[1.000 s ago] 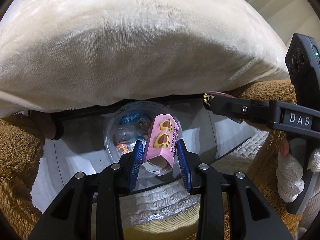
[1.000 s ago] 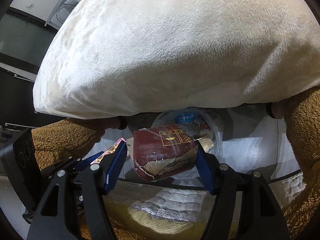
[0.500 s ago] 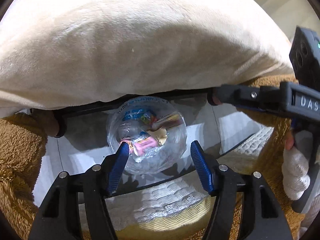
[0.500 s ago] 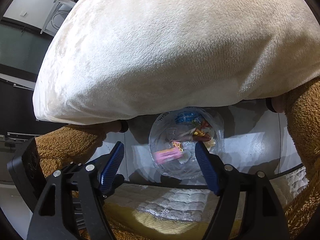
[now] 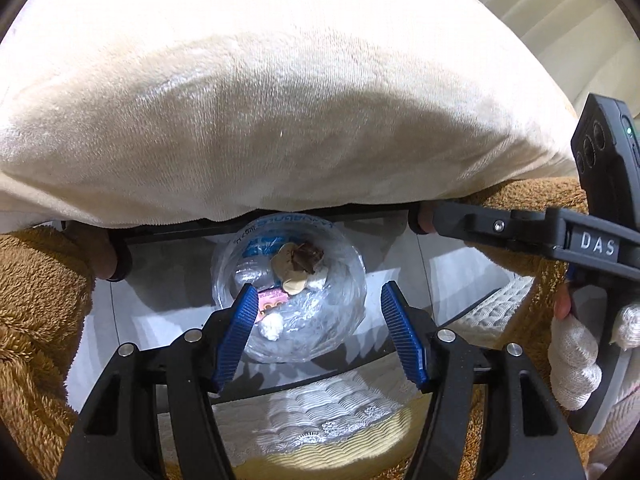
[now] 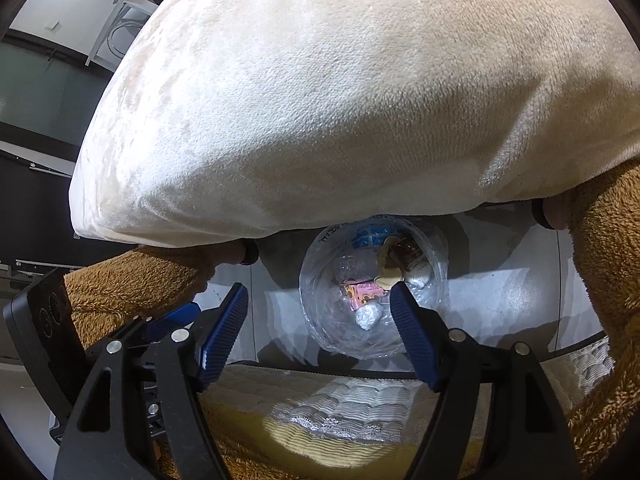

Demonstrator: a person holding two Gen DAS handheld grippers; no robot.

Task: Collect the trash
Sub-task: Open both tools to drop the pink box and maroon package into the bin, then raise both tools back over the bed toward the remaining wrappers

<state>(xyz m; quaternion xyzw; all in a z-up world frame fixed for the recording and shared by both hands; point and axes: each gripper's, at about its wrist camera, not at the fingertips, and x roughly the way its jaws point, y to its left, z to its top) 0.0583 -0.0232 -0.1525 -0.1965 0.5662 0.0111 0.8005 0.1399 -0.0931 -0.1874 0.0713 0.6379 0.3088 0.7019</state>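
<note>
Below both tools sits a clear plastic trash bag (image 5: pixel 289 292), its round mouth open on the pale floor (image 5: pixel 160 312), partly tucked under the overhang of a large cream plush cushion (image 5: pixel 280 100) that fills the upper part of both views. The left tool (image 5: pixel 316 336) hangs over the bag with its blue ribbed fingers (image 5: pixel 236 336) spread wide and nothing between them. The right tool (image 6: pixel 320 336) is likewise spread wide and empty; in its own view the bag (image 6: pixel 372 292) lies toward its right finger rather than centred in the gap. Inside the bag lie a pink wrapper with yellow paw prints (image 5: pixel 271 299), a dark red-brown package (image 5: pixel 306 258) with a beige torn flap, a crumpled white tissue (image 5: pixel 272 326) and some blue-printed plastic near the far rim. From the right wrist the same pink wrapper (image 6: pixel 364 293) and white tissue (image 6: pixel 370 315) show near the bag's middle, the red-brown package (image 6: pixel 404 254) toward its far right side. Brown fuzzy fabric (image 5: pixel 36 320) flanks the scene on both sides, and a white lace-trimmed cloth (image 5: pixel 332 412) lies under the tools at the near edge. In the left wrist view the right tool's black body, marked DAS, reaches in from the right, held by a hand in a white knit glove (image 5: pixel 576 360).
</note>
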